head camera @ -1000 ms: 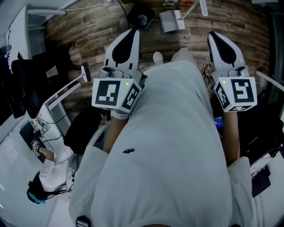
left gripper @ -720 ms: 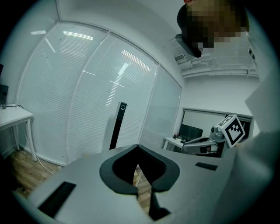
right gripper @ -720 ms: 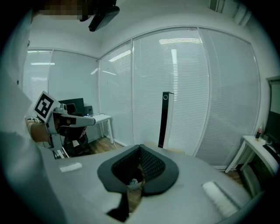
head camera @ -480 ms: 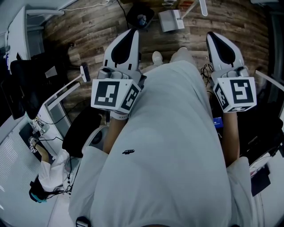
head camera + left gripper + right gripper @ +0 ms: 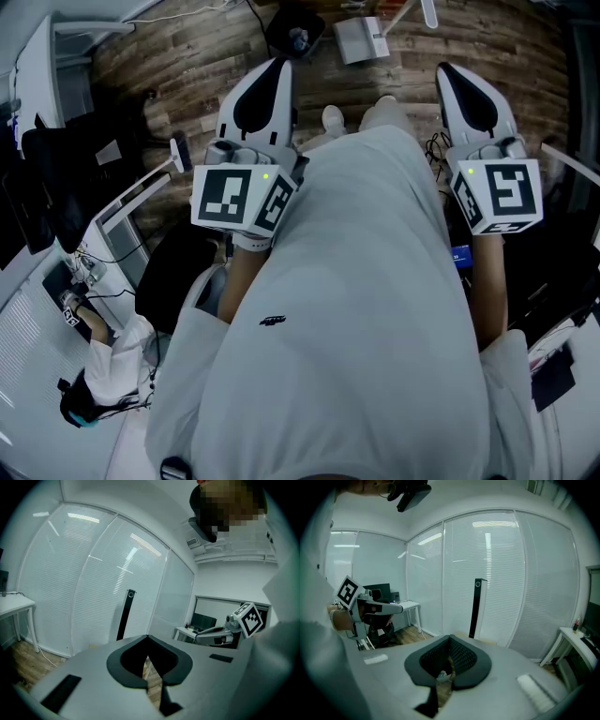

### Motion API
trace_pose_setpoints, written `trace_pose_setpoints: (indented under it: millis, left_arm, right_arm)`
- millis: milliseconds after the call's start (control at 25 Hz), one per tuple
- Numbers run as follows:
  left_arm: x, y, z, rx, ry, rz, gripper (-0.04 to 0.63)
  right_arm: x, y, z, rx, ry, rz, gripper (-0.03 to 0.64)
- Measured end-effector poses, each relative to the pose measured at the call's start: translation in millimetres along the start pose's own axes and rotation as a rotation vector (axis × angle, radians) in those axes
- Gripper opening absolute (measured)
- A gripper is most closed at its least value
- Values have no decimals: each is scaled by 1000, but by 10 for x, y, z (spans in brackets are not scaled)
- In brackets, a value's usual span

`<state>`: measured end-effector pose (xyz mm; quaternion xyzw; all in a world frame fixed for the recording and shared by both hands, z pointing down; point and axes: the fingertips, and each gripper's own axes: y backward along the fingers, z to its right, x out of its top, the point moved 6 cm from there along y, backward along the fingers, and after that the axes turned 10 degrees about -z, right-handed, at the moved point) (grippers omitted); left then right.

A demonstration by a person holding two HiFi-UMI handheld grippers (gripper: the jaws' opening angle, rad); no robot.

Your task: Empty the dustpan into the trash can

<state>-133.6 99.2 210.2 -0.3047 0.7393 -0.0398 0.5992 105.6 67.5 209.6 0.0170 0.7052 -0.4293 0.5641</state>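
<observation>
Head view with both gripper views. The left gripper (image 5: 279, 66) and the right gripper (image 5: 450, 73) are held level in front of the body, well above the wooden floor (image 5: 187, 56). In its own view, the jaws of the left gripper (image 5: 147, 638) are seen brought together at the tips, with nothing between them. The jaws of the right gripper (image 5: 450, 638) are likewise closed on nothing.

No dustpan is held. A grey boxy thing (image 5: 361, 42) lies on the floor ahead of the shoe (image 5: 333, 120), near the floor's far edge as shown. It may be the dustpan, and the dark round thing (image 5: 295, 36) just beside it may be the trash can. Neither can be told for certain.

A dustpan of this kind would be judged light, stiff and smooth. It would best be taken by its handle and kept level, since loose sweepings spill when it is tipped.

The floor is planked and hard. The room is walled with white blinds (image 5: 501, 583), against which a black post (image 5: 477, 606) stands. A white desk (image 5: 405, 604) is seen by the wall, and a seated person (image 5: 103, 361) is seen below the left gripper.
</observation>
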Motion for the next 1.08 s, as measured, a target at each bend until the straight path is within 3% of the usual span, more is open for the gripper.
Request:
trace_pose_setpoints:
  millis: [1080]
  left_arm:
    - [-34, 46, -52, -1, 6, 2, 6]
  right_arm:
    - [-18, -7, -58, -24, -4, -9, 12]
